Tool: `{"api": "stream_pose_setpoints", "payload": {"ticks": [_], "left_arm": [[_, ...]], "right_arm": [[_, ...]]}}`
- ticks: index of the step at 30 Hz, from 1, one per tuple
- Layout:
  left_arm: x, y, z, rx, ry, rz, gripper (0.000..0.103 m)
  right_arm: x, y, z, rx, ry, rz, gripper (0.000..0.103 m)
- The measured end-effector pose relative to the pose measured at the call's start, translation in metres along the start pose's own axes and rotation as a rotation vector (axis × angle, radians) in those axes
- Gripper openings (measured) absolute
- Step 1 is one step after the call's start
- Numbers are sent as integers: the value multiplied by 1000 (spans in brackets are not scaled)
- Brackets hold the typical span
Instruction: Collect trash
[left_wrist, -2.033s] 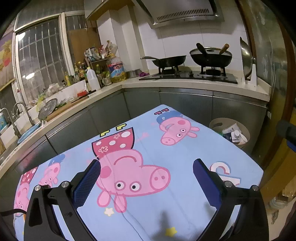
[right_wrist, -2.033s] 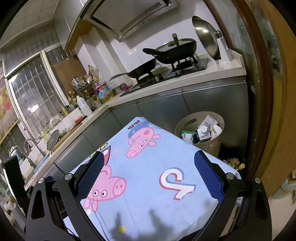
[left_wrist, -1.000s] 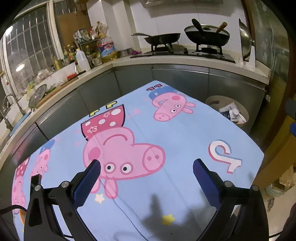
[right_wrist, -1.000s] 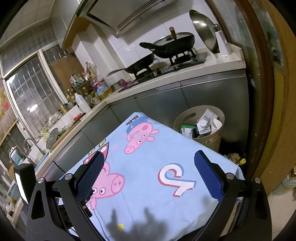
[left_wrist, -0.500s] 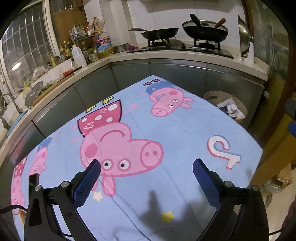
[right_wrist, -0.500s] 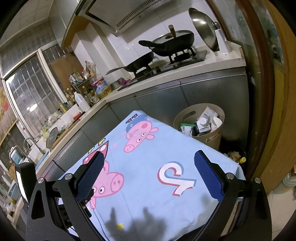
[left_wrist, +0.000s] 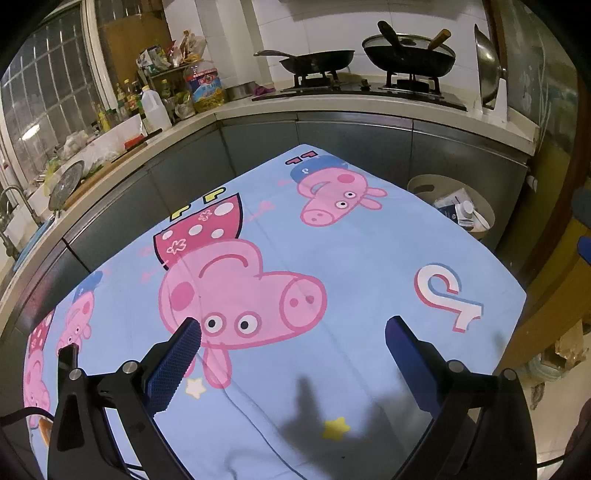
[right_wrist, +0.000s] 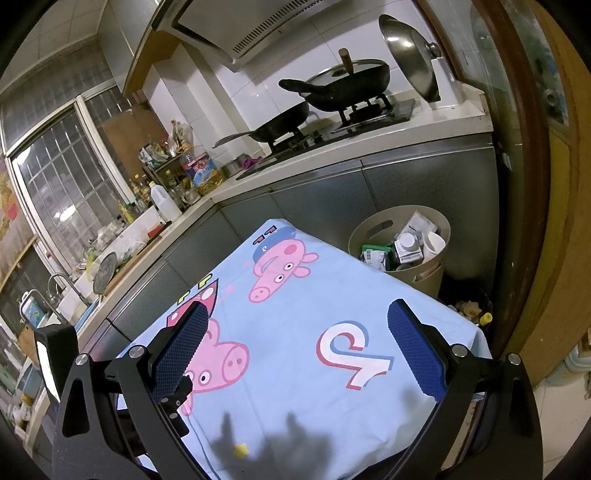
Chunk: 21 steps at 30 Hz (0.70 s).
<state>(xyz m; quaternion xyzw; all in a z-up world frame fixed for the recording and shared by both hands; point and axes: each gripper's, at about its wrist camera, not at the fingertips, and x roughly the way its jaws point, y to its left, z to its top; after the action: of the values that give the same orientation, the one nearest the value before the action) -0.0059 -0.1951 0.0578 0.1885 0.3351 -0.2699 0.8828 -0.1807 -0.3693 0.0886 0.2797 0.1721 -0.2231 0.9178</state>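
Both tongs hover above the cloth (left_wrist: 369, 258) with nothing between their blue pads. The left tongs (left_wrist: 293, 332) are spread wide, their pads apart over the big pink pig print, touching nothing. The right tongs (right_wrist: 297, 325) are just as wide, empty, above the cloth's white-and-red mark. The trash (right_wrist: 406, 245), cartons and a paper cup, sits in the beige bin (right_wrist: 380, 225) on the floor just past the cloth's far corner, against the grey cabinets below the stove (right_wrist: 369, 114).
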Motion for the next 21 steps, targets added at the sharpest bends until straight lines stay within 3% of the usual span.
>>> {"api": "stream_pose_setpoints", "payload": {"ticks": [11,21], "left_arm": [[0,2,0,-10,-5,6,99],[-11,2,1,0,-87,48,99]], "right_arm": [[0,0,2,1,2,0,97],[0,0,3,3,3,0,97]]}}
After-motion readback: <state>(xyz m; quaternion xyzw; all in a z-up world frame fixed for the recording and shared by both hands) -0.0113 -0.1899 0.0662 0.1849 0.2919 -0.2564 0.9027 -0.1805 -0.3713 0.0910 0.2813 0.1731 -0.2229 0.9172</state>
